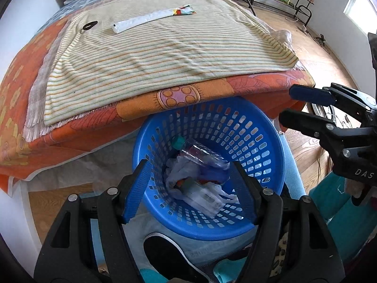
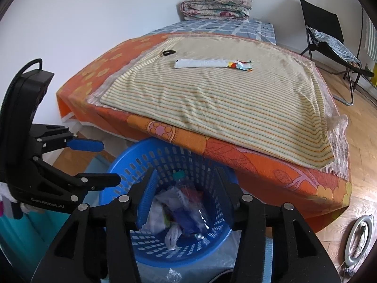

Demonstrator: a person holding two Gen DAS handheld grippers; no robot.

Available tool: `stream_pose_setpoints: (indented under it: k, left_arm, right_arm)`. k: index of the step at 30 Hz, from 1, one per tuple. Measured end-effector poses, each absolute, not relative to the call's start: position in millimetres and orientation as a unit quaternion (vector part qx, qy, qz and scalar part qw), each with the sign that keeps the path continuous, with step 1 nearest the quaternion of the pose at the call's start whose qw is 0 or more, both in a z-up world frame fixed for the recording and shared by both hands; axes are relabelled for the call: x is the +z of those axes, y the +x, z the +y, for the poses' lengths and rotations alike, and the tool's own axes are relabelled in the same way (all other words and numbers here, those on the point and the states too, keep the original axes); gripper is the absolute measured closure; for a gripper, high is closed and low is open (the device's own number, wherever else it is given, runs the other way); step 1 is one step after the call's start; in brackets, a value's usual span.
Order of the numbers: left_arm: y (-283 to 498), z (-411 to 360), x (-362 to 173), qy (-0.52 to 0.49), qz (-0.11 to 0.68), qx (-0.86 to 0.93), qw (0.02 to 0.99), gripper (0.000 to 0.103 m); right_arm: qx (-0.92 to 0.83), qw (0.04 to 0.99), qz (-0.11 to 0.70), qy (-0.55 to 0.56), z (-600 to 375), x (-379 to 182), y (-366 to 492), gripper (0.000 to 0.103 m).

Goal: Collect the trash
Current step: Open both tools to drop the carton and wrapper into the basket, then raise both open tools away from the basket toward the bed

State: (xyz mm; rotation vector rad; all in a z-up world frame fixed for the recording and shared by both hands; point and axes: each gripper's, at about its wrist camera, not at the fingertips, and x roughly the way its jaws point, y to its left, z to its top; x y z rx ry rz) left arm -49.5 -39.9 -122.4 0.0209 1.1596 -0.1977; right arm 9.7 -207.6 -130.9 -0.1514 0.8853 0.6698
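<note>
The trash (image 1: 200,176) lay in the blue basket (image 1: 266,127), which stood on the floor, its far rim tucked under the near edge of the bed (image 1: 141,108). Inside it were crumpled white plastic bags (image 1: 179,176), a clear bottle (image 1: 202,155) with a teal cap (image 1: 178,142) and some blue wrapping. More trash was on the bed, far from the basket: a long white wrapper (image 1: 141,21) with a colourful end lay flat on the striped sheet (image 1: 165,54), and a small black ring (image 1: 89,26) lay just to its left, apart from it.

The left gripper (image 1: 188,184) hovered above the basket, its jaws wide apart and holding nothing. The right gripper (image 2: 183,202) hovered over the same basket, also with jaws apart and empty. In the left wrist view the right gripper showed at the right side, near the basket rim; in the right wrist view the left gripper (image 2: 103,162) showed at the left.

Under the striped sheet lay an orange blanket (image 2: 235,155) with flower patterns. At the far end of the bed there was a folded quilt (image 2: 215,7). To the right of the bed stood a black chair (image 2: 327,37) on the wooden floor (image 2: 360,127).
</note>
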Motion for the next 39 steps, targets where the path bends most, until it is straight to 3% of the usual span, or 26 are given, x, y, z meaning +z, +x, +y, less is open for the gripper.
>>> stream_pose_setpoints:
  k: [14,39]
  left_arm:
    - [-47,-37,-122,0.007,0.545,-0.084,0.834,0.032]
    - [-28,-26,-104,0.002,0.513,-0.066,0.856,0.032]
  right_arm:
    - [0.303,0.85,0.427,-0.06,-209,-129,15,0.037]
    - [0.284,0.859,0.425,-0.024,-214,-121,39,0.034]
